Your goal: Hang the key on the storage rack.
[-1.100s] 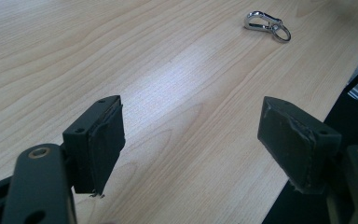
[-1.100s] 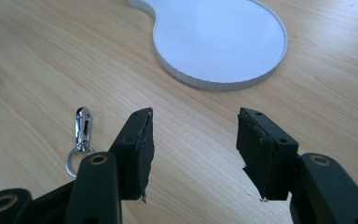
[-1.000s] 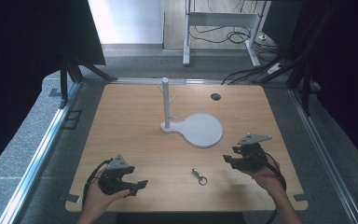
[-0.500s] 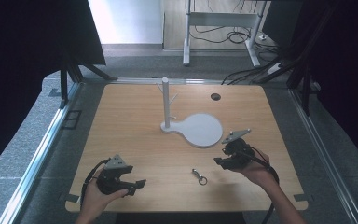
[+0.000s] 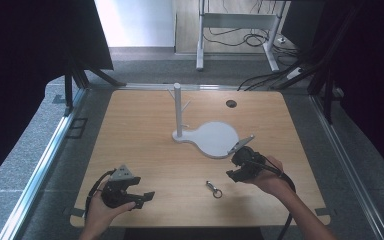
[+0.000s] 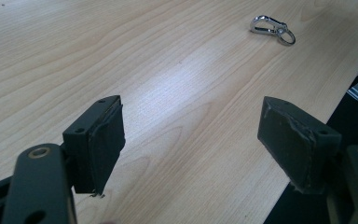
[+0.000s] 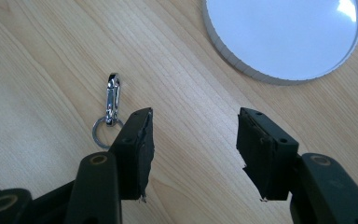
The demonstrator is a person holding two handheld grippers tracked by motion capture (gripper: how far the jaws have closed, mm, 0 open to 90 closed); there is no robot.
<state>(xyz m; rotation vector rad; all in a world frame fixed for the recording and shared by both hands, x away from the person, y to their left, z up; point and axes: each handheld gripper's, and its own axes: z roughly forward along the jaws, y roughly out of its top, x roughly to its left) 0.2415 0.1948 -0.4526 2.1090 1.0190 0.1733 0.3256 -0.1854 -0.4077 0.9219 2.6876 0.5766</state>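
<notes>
A small metal clip with a key ring (image 5: 213, 189) lies on the wooden table near the front edge. In the right gripper view the clip (image 7: 110, 103) sits just left of the jaws. My right gripper (image 5: 233, 173) hovers open a little right of the clip, near the white stand's round base (image 5: 214, 138). My left gripper (image 5: 144, 198) is open at the front left, held low over the table. In the left gripper view the clip (image 6: 272, 28) lies far ahead, and my left gripper (image 6: 191, 140) holds nothing.
A white stand with a upright post (image 5: 178, 107) and small pegs rises behind its base (image 7: 284, 32). A dark round hole (image 5: 231, 103) marks the table's back right. The table's front edge (image 6: 317, 112) runs close to my left gripper.
My right gripper has moved left and forward from the right side toward the clip, staying open. The left gripper has barely shifted.
</notes>
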